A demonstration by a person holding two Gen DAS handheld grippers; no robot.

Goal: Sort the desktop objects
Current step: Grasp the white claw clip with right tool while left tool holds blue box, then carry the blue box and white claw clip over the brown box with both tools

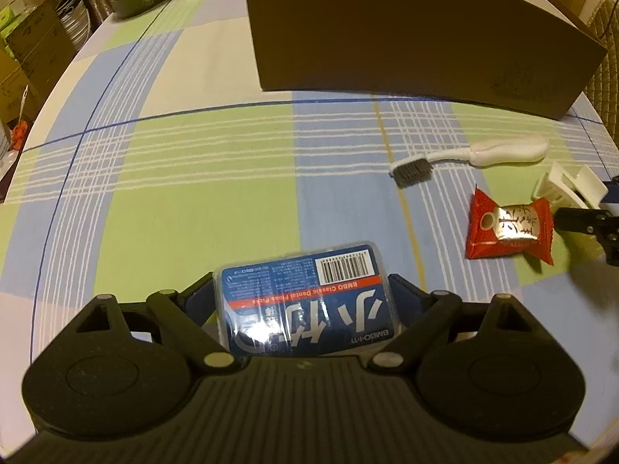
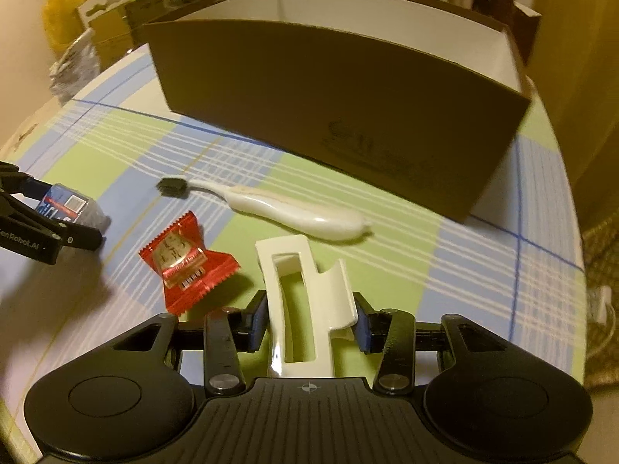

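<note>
Looks like a home — dining or living room, not a lab. Round table with a checked cloth [image 1: 193, 147] in green, blue and cream. Warm yellowish indoor light. Household clutter around the edge: stacked cardboard boxes [image 1: 31, 50] at 10 o'clock in the left view, a yellow bag [image 2: 65, 7] and cartons [image 2: 112, 27] at 11 in the right view. Toiletries and a wrapped snack [image 2: 185, 263] on the table — domestic stuff.
</note>
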